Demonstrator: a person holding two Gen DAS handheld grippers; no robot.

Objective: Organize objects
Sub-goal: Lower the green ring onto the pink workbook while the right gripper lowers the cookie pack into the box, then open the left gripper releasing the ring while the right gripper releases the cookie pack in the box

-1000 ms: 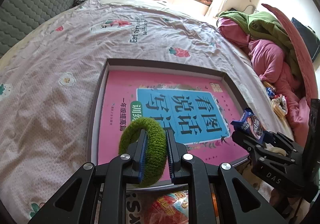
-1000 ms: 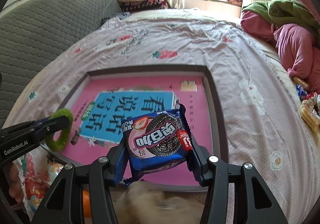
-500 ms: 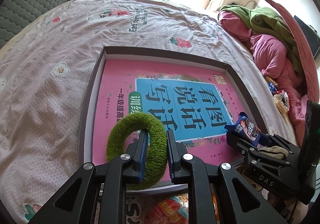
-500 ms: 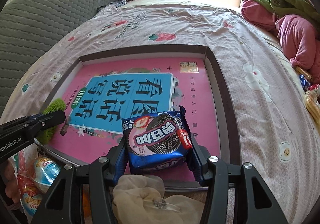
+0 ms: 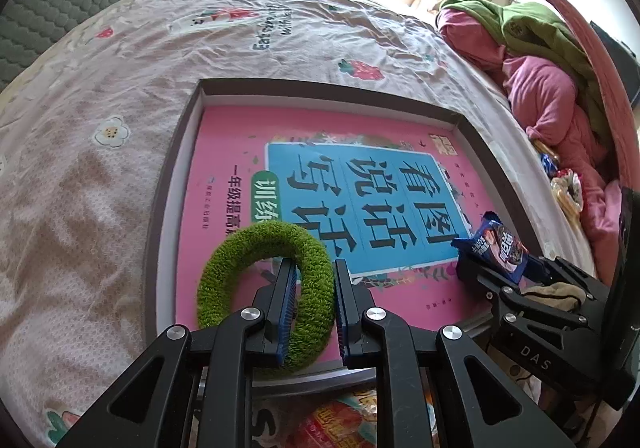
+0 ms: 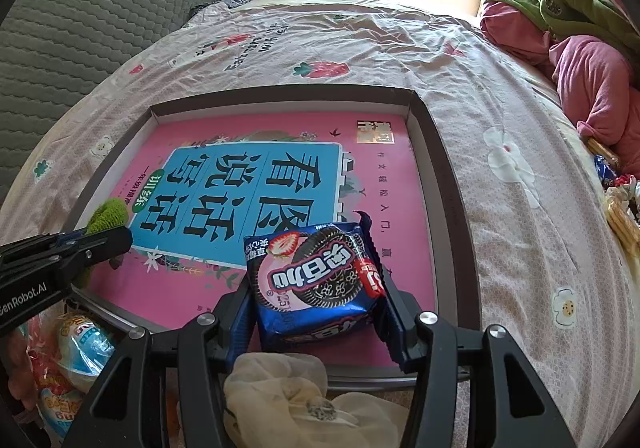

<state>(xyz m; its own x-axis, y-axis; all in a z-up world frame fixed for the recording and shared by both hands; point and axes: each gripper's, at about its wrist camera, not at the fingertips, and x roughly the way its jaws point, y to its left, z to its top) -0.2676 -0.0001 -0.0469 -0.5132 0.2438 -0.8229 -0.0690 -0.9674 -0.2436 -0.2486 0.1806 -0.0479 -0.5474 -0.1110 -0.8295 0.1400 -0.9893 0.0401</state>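
Fuzzy cloth ring (image 5: 276,284), glossy plastic cookie packet (image 6: 316,280), glossy paper book (image 6: 248,200).

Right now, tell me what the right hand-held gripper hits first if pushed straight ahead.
Probably the pink workbook lying in the grey tray; the right hand-held gripper, clamping a blue cookie packet, points down at it.

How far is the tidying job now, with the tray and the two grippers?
Done: only the pink book lies inside the tray. In hand: the left gripper is shut on the green hair tie, and the right gripper holds the blue cookie packet; both are over the tray, neither released. Left: releasing these, then probably the snack packets at the tray's near edge.
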